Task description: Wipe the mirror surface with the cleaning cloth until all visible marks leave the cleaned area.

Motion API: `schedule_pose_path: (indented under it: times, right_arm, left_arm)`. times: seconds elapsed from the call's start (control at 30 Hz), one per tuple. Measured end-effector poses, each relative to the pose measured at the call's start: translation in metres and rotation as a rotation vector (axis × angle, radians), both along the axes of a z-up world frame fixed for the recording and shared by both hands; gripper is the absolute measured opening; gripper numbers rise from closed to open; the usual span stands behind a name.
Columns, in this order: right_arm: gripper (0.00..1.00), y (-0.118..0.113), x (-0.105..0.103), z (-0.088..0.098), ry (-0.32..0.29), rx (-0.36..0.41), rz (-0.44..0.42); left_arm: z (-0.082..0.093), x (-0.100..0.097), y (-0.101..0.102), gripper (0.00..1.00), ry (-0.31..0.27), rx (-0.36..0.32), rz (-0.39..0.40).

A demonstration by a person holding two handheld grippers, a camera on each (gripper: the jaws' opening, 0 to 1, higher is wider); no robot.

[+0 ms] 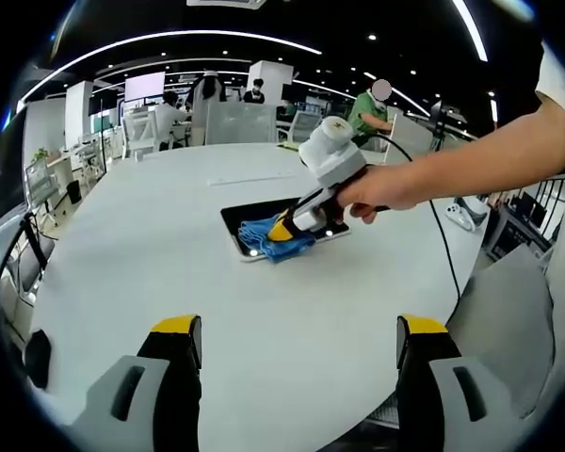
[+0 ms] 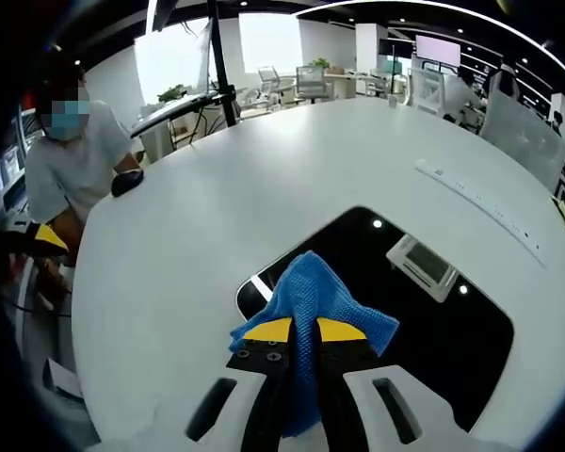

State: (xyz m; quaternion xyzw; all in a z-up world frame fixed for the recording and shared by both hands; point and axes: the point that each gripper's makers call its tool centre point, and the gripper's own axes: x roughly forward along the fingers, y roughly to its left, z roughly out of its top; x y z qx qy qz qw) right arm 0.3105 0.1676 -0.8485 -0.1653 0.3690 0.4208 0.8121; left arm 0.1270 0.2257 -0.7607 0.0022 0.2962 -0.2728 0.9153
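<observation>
A dark rectangular mirror (image 1: 254, 221) (image 2: 424, 320) lies flat on the white table (image 1: 169, 254) (image 2: 264, 179). A blue cleaning cloth (image 1: 271, 237) (image 2: 311, 292) rests on the mirror's near end. My right gripper (image 2: 304, 330) (image 1: 284, 227) is shut on the cloth and presses it onto the glass; a hand holds this gripper. The mirror reflects ceiling lights and a panel. My left gripper (image 1: 299, 341) hangs open over the table's near edge, well short of the mirror, with nothing between its yellow-tipped jaws.
Chairs (image 1: 231, 121) and desks stand beyond the table's far side, with seated people (image 1: 365, 111). A person in a grey shirt (image 2: 71, 165) stands at the table's left edge in the right gripper view. A cable (image 1: 443, 235) trails from the right gripper.
</observation>
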Motion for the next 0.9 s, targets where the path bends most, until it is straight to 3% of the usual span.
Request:
schedule_pose_path:
  times: [0.9]
  right_arm:
    - [0.04, 0.019, 0.007, -0.003, 0.013, 0.016, -0.068]
  left_arm:
    - [-0.004, -0.002, 0.006, 0.86, 0.000, 0.016, -0.002]
